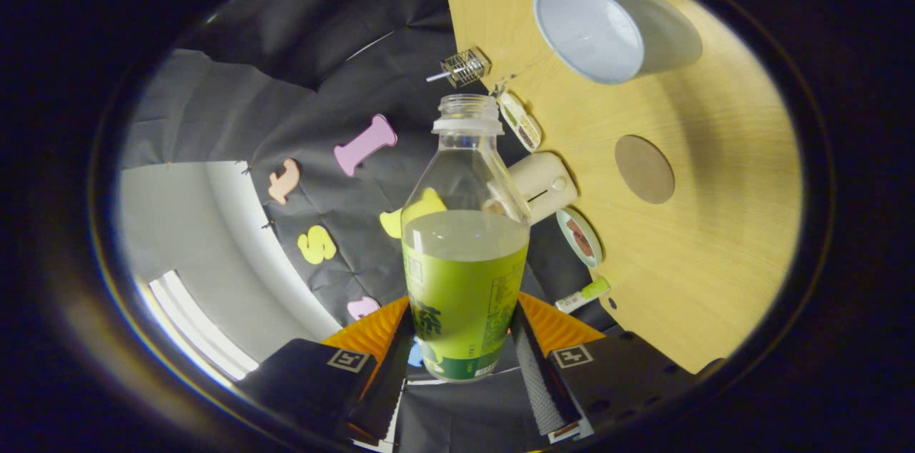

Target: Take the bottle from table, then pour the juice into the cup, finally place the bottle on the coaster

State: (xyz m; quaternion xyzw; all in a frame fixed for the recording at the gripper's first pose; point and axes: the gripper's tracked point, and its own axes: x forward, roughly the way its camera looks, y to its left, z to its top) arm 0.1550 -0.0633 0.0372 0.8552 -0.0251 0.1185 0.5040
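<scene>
A clear, uncapped bottle (465, 253) with a green label and pale juice up to its shoulder sits between my fingers, and my gripper (463, 356) is shut on its lower body. The whole view is rolled sideways, so the wooden table (715, 239) stands like a wall beside the bottle. A pale blue cup (607, 28) with a handle rests on that table, its open mouth facing me, beyond the bottle's neck. The round brown coaster (645, 168) lies on the table between the cup and my fingers.
Along the table's far edge stand a cream box-like appliance (543, 185), a small round tin (580, 236), a small green tube (582, 294), a flat packet (520, 121) and a wire cage piece (465, 67). Black cloth wall lies behind.
</scene>
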